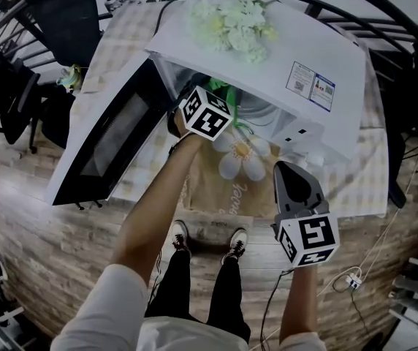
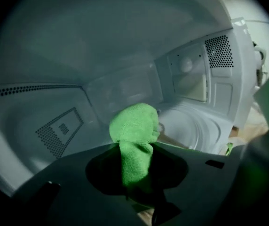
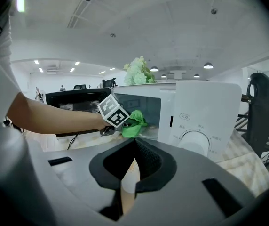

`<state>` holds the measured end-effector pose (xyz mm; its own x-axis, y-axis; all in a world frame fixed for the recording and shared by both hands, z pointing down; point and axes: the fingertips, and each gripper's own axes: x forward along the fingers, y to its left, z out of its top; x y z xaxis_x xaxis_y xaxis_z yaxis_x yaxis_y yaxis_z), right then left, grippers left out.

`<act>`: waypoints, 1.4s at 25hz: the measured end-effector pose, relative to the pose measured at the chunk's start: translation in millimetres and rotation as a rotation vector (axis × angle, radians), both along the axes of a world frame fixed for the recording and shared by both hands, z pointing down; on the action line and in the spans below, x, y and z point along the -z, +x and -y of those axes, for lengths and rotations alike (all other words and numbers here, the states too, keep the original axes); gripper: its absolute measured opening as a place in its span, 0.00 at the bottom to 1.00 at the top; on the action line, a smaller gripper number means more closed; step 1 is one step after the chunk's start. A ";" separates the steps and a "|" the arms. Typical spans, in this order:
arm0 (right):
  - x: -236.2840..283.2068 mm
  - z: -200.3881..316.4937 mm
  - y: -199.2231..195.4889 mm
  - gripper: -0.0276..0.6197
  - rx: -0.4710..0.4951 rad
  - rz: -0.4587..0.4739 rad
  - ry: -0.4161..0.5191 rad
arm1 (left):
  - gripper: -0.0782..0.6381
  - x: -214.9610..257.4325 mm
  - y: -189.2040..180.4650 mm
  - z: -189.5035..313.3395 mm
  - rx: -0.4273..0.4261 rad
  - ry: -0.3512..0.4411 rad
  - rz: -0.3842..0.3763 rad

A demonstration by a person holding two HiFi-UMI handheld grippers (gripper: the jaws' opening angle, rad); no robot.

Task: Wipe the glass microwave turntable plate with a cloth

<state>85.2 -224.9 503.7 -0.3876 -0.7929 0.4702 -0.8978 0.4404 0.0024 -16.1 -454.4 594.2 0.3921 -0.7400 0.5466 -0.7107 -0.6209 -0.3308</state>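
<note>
My left gripper (image 1: 207,112) reaches into the open white microwave (image 1: 267,64), shut on a green cloth (image 2: 134,131). In the left gripper view the cloth's bunched end hangs over the cavity floor, just left of the round glass turntable plate (image 2: 193,128). I cannot tell whether the cloth touches the plate. The right gripper view shows the same cloth (image 3: 133,125) at the cavity mouth. My right gripper (image 1: 294,189) is held back in front of the table, level with the control panel. Its jaws meet at the tips (image 3: 135,140) with nothing between them.
The microwave door (image 1: 103,141) swings open to the left. A bunch of pale flowers (image 1: 234,20) lies on top of the oven. A daisy-print cloth (image 1: 242,156) covers the table. The control dial (image 3: 194,142) faces my right gripper. Office chairs (image 1: 63,13) stand behind.
</note>
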 end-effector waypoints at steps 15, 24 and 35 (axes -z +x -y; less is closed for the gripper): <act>-0.2 -0.6 3.7 0.06 -0.026 0.016 -0.002 | 0.28 1.4 125.2 -65.4 -0.370 -0.142 -0.066; 0.9 -2.5 5.3 0.06 -0.017 0.019 0.006 | 0.29 26.9 13.4 15.3 0.048 0.110 -0.038; 8.2 -6.4 0.8 0.06 0.015 0.027 0.024 | 0.29 0.6 -9.6 20.4 0.097 -0.026 -0.069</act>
<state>86.1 -218.5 495.5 -0.4115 -0.7981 0.4401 -0.8911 0.4536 -0.0106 -25.7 -474.8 593.6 0.3569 -0.7619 0.5405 -0.7883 -0.5561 -0.2634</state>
